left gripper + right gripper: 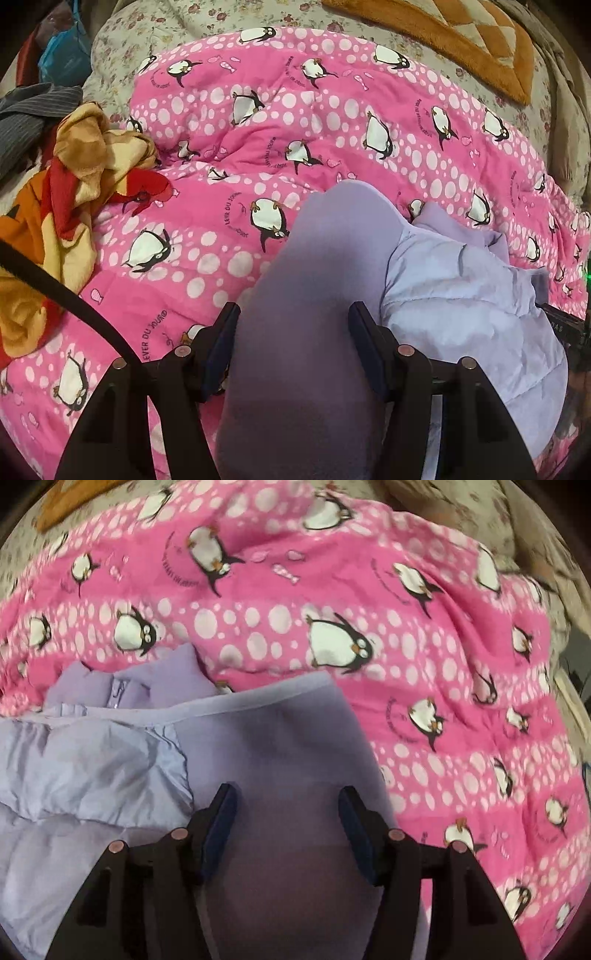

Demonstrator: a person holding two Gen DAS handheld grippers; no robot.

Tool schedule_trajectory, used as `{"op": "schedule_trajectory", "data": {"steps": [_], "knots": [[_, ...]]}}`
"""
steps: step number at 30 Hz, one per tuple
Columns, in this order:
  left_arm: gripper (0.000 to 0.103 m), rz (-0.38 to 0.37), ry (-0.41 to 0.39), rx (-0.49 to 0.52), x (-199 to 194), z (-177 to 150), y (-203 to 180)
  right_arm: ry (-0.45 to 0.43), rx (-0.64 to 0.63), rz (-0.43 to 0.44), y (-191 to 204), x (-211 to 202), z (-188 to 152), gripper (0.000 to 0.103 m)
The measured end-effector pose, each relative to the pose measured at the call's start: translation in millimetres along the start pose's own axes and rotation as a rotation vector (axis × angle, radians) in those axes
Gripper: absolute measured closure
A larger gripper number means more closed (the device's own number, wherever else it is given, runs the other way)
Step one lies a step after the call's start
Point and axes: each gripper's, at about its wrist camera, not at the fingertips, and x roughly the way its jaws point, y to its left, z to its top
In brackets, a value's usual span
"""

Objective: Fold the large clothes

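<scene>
1. Pink quilted bedspread printed with penguins and white dots (295,122) covers the bed; at its left edge lies a crumpled heap of orange, red and cream fleece (74,177), with a flowered sheet (155,33) beyond.
2. Left claw (293,325): its dark fingers stand apart with a smooth lilac panel of the jacket bulging up between them. I cannot tell whether they pinch it.
3. Lilac quilted puffer jacket (461,295) lies on the bedspread between the two claws, collar and zip (118,698) toward the far side.
4. Right claw (288,808): likewise spread on either side of a lilac flap with a bound hem; its hold is unclear too.
5. Judgement: the jacket looks light, soft and springy, with a slick shell likely to slide and puff back open. Gripping at bound hems or seams, not mid-panel, should hold better, and each fold wants pressing flat.
</scene>
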Motion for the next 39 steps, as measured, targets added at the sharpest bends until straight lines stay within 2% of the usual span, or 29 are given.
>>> {"op": "schedule_trajectory", "data": {"steps": [5, 8, 12, 16, 20, 24, 29, 34, 36, 39], "knots": [[0.072, -0.003, 0.000, -0.002, -1.9, 0.0, 1.1, 0.035, 0.034, 0.025, -7.9, -13.5, 6.9, 0.042], [0.072, -0.006, 0.002, -0.005, -3.9, -0.6, 0.6, -0.006, 0.042, 0.126, 3.7, -46.5, 1.5, 0.042], [0.072, 0.000, -0.002, 0.007, -6.3, -3.5, -2.4, -0.045, -0.011, 0.283, 45.6, -84.3, -6.2, 0.043], [0.072, -0.003, 0.000, 0.003, -8.2, -5.7, -1.1, 0.004, -0.124, 0.388, 101.8, -91.3, -10.1, 0.056], [0.072, -0.007, 0.002, 0.003, -7.1, -6.2, -1.5, 0.036, -0.210, 0.312, 146.2, -71.5, -17.5, 0.057], [0.072, -0.004, -0.001, 0.021, -8.6, -5.4, -5.2, 0.063, -0.149, 0.286, 147.3, -43.9, -7.3, 0.057], [0.072, -0.052, -0.016, 0.009, -24.3, -5.1, -5.5, 0.079, -0.131, 0.284, 140.0, -63.2, -12.2, 0.057], [0.072, -0.103, -0.033, 0.025, -41.1, -9.2, -14.7, 0.001, -0.102, 0.297, 123.7, -114.2, -28.5, 0.057], [0.072, -0.123, -0.037, 0.041, -48.2, -13.2, -20.9, 0.013, -0.086, 0.285, 118.6, -120.5, -41.3, 0.057], [0.072, -0.145, -0.046, 0.083, -59.4, -21.4, -33.1, 0.070, -0.084, 0.247, 122.5, -106.5, -59.8, 0.057]]}}
